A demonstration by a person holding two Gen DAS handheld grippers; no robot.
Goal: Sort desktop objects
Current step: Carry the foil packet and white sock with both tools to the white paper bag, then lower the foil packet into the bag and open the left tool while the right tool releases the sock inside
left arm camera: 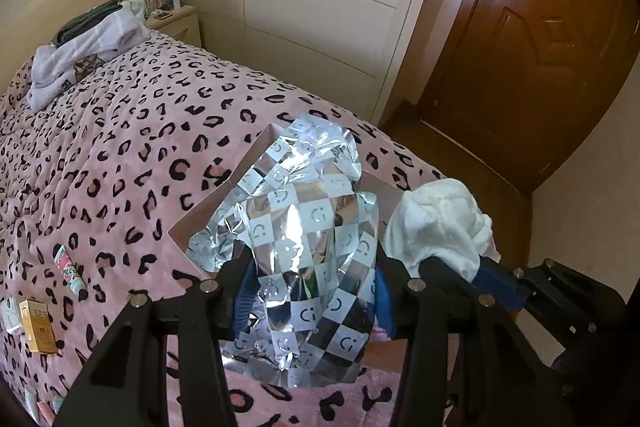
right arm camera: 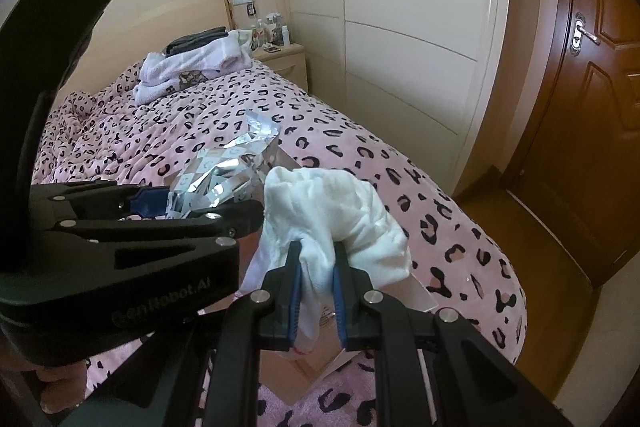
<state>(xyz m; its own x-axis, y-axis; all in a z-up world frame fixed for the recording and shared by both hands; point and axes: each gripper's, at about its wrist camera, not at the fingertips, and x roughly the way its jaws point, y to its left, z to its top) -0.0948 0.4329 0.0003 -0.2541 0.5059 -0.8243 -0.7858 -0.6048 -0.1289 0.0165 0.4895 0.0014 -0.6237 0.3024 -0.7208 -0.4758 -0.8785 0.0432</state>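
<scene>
Left hand-held gripper [left arm camera: 312, 291] clamped on crinkled silver checkered foil bag [left arm camera: 304, 227], bag held above open cardboard box [left arm camera: 208, 211] on bed [left arm camera: 120, 147]. Right hand-held gripper [right arm camera: 316, 291] closed tight on bunched white cloth [right arm camera: 336, 211], just right of foil bag, over same box. Orange carton [left arm camera: 38, 325] and small tube [left arm camera: 70, 267] lie on leopard-print cover at left. Folded lilac towels [left arm camera: 80, 55] near headboard.
</scene>
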